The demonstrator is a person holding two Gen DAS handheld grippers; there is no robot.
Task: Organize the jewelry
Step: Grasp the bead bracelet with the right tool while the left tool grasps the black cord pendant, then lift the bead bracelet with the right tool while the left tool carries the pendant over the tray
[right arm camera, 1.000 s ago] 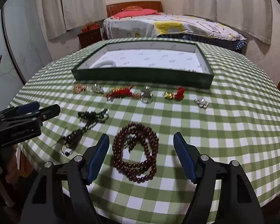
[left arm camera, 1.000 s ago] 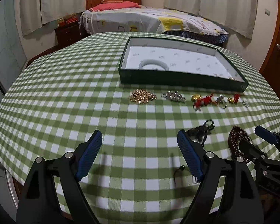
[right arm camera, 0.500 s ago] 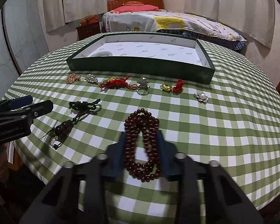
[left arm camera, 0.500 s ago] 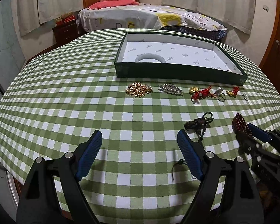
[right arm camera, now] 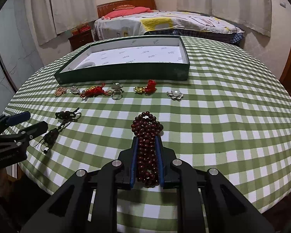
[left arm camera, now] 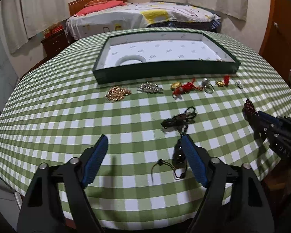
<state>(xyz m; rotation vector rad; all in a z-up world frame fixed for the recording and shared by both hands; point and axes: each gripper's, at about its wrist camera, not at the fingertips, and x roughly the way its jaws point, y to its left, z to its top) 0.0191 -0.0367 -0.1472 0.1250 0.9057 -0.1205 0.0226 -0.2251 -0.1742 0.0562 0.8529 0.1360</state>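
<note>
Slippage is the main risk: the right gripper has its jaws closing on the dark red bead bracelet, pads pressing its bunched strands, while a loop spills loose past the tips toward 12 o'clock. If that loop snags the checked cloth on the desk, the beads could pull free short of the green tray.

The left gripper has jaws spread but narrowing, and its right pad crowds the dark knotted pendant at 3 o'clock, which it could drag.

Only the right wrist view shows the beads between the pads and the pearl brooch; only the left shows the white bangle whole in the tray.
</note>
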